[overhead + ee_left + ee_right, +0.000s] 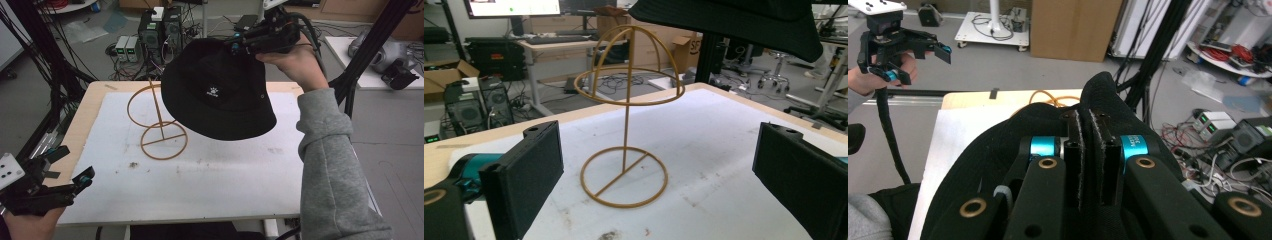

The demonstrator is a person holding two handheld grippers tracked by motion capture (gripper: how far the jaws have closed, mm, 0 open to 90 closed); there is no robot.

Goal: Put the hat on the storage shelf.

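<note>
A black bucket hat (217,90) with a small white logo hangs in the air above the table's far middle, held at its brim by my right gripper (246,44), which is shut on it. In the right gripper view the jaws pinch a fold of the hat (998,155). A gold wire hat stand (159,125) rises from the white mat, just left of and below the hat; its dome (630,70) sits under the hat's brim (734,25) in the left gripper view. My left gripper (70,167) is open at the table's near left corner, empty.
A white mat (225,175) covers most of the wooden table (87,107). Computers and cables (150,35) lie on the floor beyond the far edge. Black frame poles (360,55) stand at the right.
</note>
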